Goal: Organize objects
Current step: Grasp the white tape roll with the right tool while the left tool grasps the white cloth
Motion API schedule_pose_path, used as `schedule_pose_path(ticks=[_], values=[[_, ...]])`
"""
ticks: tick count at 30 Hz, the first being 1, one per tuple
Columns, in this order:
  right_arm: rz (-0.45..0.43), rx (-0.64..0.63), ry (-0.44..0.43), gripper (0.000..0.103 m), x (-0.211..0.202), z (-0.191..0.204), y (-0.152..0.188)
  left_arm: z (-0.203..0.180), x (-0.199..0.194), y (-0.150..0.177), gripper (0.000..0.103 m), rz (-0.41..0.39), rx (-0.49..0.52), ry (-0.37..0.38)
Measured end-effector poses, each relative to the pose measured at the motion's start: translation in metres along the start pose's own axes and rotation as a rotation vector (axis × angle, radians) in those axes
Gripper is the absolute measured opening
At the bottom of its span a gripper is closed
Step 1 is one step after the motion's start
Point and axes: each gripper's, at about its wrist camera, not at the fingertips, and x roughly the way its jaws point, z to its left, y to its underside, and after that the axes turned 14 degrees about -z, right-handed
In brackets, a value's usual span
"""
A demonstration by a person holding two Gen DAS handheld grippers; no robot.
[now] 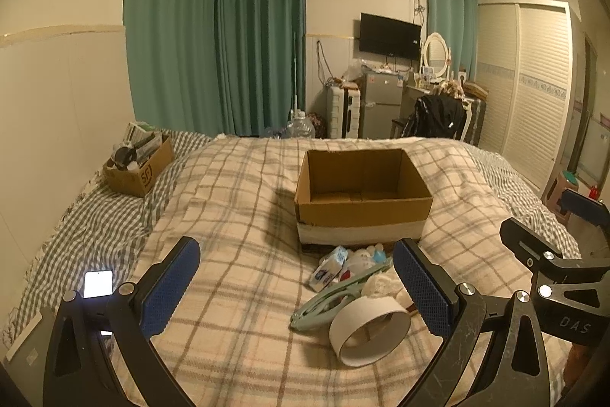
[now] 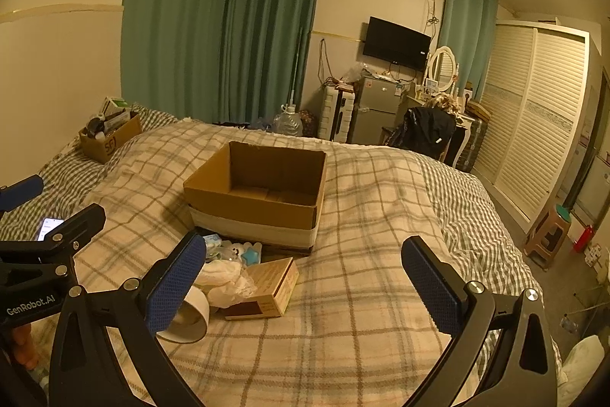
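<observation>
Both the left gripper (image 1: 295,283) and right gripper (image 2: 305,279) gape wide and hold nothing, with the open cardboard box (image 1: 362,193) at frame centre and the small-item pile (image 1: 354,273) just below it.

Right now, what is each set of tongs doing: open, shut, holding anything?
Left tongs: open, holding nothing, above the plaid bed cover.
Right tongs: open, holding nothing.

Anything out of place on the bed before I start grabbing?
Yes: the box is empty, while a tape roll, hanger, carton, wrappers and small toys lie heaped against its near side. A lit phone lies loose at the quilt's left edge. Nothing looks spilled or broken.
</observation>
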Motion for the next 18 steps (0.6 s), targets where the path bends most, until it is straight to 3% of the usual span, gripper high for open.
schedule_pose_path(ticks=[6, 11, 16, 18], values=[[0.102, -0.032, -0.077, 0.102, 0.013, 0.022, 0.023, 0.014, 0.005, 0.020, 0.103, 0.071, 0.025, -0.026], [0.235, -0.108, -0.153, 0.094, 0.039, 0.057, 0.059, 0.029, 0.016, 0.044, 0.103, 0.142, 0.043, -0.082], [0.337, -0.132, -0.210, 0.073, 0.065, 0.078, 0.081, 0.039, 0.027, 0.061, 0.103, 0.184, 0.041, -0.097], [0.363, -0.129, -0.230, 0.056, 0.071, 0.083, 0.085, 0.043, 0.030, 0.064, 0.103, 0.199, 0.026, -0.095]])
